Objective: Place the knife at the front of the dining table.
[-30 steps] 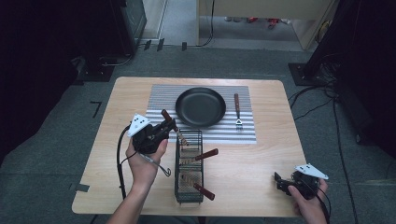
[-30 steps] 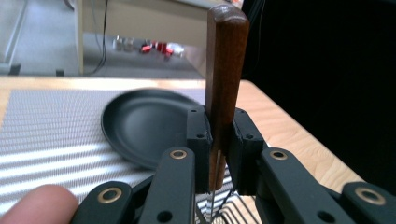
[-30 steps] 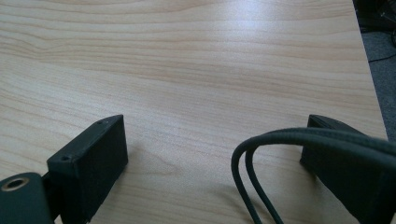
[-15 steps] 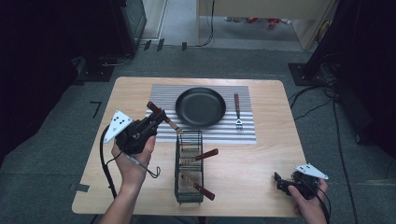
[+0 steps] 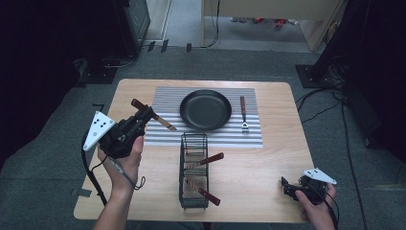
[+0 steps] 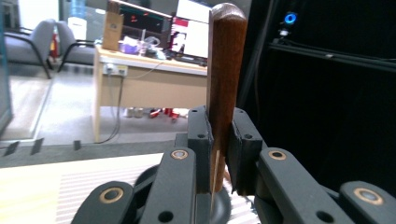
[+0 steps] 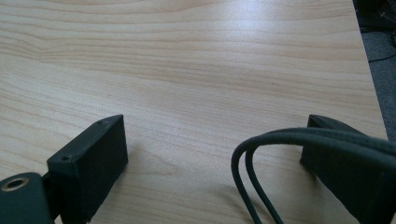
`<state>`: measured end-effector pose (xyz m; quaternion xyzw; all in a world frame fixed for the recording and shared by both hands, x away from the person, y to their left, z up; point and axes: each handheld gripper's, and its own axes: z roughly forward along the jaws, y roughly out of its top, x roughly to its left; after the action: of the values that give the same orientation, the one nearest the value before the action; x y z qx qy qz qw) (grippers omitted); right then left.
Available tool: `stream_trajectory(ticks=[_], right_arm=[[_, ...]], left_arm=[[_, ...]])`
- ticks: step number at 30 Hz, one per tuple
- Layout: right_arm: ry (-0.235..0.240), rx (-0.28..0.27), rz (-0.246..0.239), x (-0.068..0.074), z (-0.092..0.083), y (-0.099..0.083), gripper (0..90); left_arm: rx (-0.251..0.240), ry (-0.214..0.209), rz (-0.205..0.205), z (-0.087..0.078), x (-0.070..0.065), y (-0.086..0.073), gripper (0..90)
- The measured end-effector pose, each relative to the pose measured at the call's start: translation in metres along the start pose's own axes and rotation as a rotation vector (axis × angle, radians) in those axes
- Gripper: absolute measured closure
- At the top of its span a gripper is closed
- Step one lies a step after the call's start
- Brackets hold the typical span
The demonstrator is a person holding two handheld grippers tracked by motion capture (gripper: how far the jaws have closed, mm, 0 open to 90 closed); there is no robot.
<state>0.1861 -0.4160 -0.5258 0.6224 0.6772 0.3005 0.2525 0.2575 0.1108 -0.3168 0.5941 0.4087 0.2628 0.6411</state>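
Our left gripper pinches a wooden-handled knife above the striped placemat's left edge; we should lower it level. Our right gripper rests spread.

Left gripper clamped on brown wooden handle, handle upright between both black jaws, rounded end topmost. Below jaws: dark round pan, striped mat, pale table edge. Behind: desk with lit monitors, grey chair, black cabinet at right.
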Motion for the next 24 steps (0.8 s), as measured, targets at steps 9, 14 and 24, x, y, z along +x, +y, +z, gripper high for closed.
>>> stream_trajectory(ticks=[9, 14, 24], right_arm=[[0.0, 0.0, 0.0, 0.0, 0.0, 0.0, 6.7], [0.0, 0.0, 0.0, 0.0, 0.0, 0.0, 6.7], [0.0, 0.0, -0.001, 0.0, 0.0, 0.0, 6.7]], left_arm=[[0.135, 0.101, 0.035, 0.028, 0.026, -0.024, 82.2], [0.216, 0.168, 0.06, 0.052, 0.039, -0.041, 82.1], [0.355, 0.216, 0.059, 0.086, 0.053, -0.067, 82.2]])
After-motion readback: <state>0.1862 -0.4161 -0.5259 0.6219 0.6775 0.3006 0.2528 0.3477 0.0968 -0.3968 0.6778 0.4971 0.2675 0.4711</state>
